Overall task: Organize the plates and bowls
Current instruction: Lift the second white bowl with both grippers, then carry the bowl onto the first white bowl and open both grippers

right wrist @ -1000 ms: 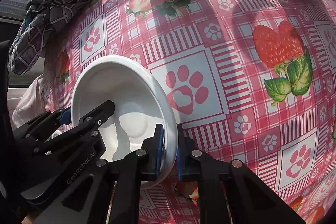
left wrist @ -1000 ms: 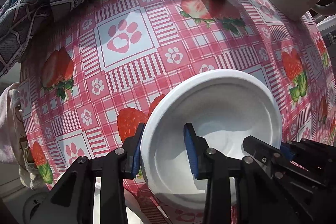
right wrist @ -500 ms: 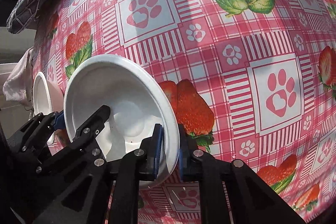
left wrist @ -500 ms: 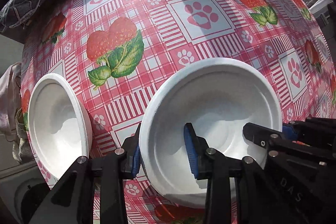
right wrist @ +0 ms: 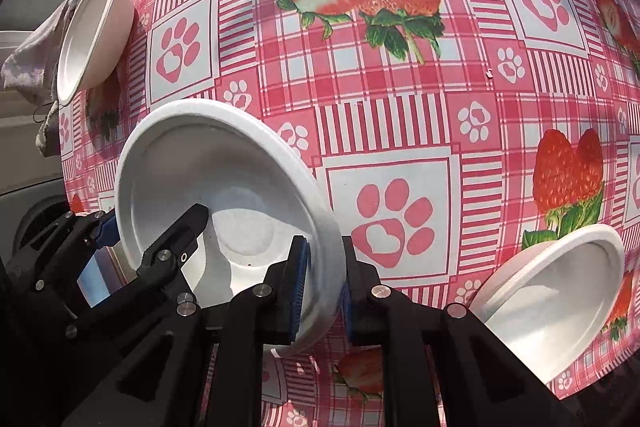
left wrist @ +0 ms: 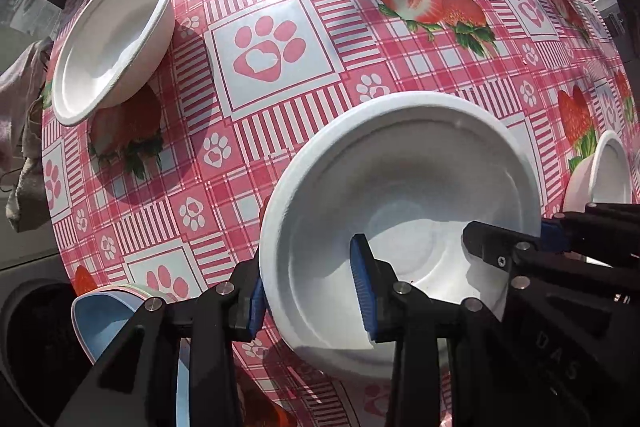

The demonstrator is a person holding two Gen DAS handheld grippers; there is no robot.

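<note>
Both tongs (left wrist: pixel 310 287) (right wrist: pixel 322 287) are carrying the pinched white bowl (left wrist: pixel 400 195) across the desk (left wrist: pixel 280 107); keeping it level is helping stacking.

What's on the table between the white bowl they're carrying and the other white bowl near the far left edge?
Nothing: in the left wrist view, only bare tablecloth lies between the held bowl and the far-left bowl.

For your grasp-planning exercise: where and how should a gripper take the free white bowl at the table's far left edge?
Grip the white bowl at its thin rim, coming from above, one finger inside and one outside: it sits upright and open, and its wall is wide.
</note>
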